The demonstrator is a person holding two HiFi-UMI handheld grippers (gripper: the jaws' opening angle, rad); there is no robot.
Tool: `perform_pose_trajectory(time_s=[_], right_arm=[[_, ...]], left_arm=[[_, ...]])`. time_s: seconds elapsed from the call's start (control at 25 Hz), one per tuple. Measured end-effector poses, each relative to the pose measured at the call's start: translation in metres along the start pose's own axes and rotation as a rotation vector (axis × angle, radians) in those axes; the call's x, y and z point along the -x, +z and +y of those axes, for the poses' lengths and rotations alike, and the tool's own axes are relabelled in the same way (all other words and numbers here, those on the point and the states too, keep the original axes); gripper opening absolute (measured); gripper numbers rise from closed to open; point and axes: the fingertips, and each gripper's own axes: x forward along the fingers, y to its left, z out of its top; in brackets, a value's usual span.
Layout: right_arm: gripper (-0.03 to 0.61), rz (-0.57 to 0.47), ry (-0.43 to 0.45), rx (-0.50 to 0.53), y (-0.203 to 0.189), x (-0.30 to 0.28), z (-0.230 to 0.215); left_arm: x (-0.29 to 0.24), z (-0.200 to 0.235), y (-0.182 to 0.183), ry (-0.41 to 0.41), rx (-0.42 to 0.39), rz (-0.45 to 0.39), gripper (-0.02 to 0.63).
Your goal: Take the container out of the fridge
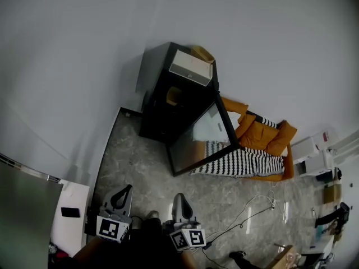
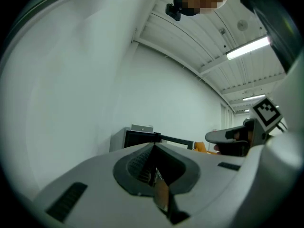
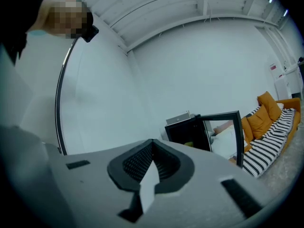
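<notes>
As we look down, container (image 1: 174, 96): yellowish, inside black fridge (image 1: 160, 119); axis unreadable.
Fridge door (image 1: 201, 136): open toward orange sofa (image 1: 259, 134).
Left gripper (image 1: 127, 189), right gripper (image 1: 179, 197): jaws clenched, empty, far from fridge.

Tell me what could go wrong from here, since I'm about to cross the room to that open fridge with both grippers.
1. A cable lies loose on the floor to the right of the way to the fridge: a possible trip hazard.
2. The glass door stands wide open toward the striped blanket; a gripper or leg could knock it.
3. The left gripper and right gripper are both shut, so they must open before grasping anything inside.
</notes>
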Motion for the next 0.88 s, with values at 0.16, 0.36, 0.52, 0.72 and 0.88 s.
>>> perform_pose_trajectory(time_s=[0.16,0.36,0.52,0.72,0.88], right_arm=[[0.000,0.017,-0.020,0.021,-0.011,-0.006,0.010],[0.000,0.029,-0.009,0.024,-0.016,-0.020,0.016],[0.000,0.035,0.005,0.017,-0.023,-0.040,0.013],[0.000,0.041,0.022,0.007,-0.021,-0.073,-0.003],[0.000,0.033,0.025,-0.001,-0.016,-0.107,-0.022]], left_arm=[[0.007,0.016,-0.007,-0.014,0.011,0.014,0.003],[0.006,0.030,-0.009,0.003,0.037,0.021,0.003],[-0.008,0.043,-0.009,0.018,0.048,0.010,0.003],[-0.035,0.052,-0.012,0.039,0.023,0.028,0.003],[-0.071,0.062,-0.012,0.052,0.021,0.031,0.003]])
